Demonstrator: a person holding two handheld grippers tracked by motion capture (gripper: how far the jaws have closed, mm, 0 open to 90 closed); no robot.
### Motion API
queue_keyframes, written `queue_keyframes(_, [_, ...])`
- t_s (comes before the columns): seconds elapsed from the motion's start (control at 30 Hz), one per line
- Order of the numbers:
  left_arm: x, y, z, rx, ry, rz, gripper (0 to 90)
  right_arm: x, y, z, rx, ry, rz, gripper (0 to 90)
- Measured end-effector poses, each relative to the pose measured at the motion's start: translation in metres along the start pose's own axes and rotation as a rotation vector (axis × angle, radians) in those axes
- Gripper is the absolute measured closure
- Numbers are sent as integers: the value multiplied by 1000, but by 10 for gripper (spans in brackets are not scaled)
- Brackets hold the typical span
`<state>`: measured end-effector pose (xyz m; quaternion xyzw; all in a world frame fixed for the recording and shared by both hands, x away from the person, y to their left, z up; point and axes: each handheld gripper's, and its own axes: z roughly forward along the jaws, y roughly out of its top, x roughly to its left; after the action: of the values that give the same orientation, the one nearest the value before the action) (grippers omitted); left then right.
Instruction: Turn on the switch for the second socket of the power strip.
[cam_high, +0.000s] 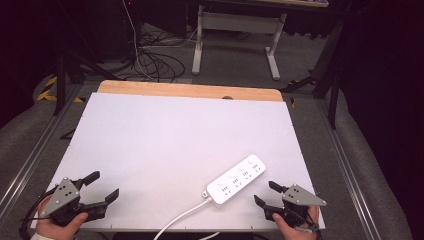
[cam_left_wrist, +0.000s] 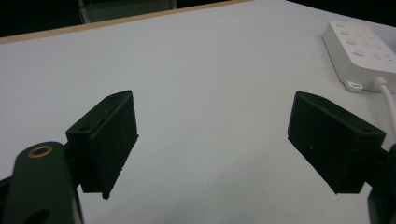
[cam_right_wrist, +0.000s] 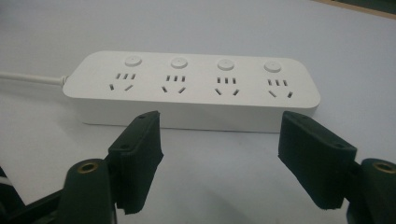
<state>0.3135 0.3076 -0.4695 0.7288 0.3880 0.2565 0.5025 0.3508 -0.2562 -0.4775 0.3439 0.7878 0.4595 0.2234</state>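
I held the left gripper (cam_high: 103, 187) spread wide over bare table (cam_high: 165, 135). The right gripper (cam_high: 265, 194) was likewise spread, empty, with the white power strip (cam_high: 236, 180) lying just ahead of its jaws, untouched.

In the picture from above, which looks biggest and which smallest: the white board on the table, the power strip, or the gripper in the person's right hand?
1. White board, by far.
2. Power strip and right gripper: they look alike in size, so I won't rank them.
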Motion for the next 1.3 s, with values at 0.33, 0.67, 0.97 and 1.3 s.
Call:
queue_keyframes(0.33, [-2,1,-2,-4,10,2,159,1,1,0,1,1,-2,302])
queue_keyframes(0.67, [-2,2,-2,0,13,26,148,1,1,0,2,0,-4,302])
queue_keyframes(0.97, [-1,3,-3,-2,18,30,147,2,6,-1,5,16,-4,339])
queue_keyframes(1.3, [-2,3,-3,-3,18,17,149,0,28,2,18,36,-19,389])
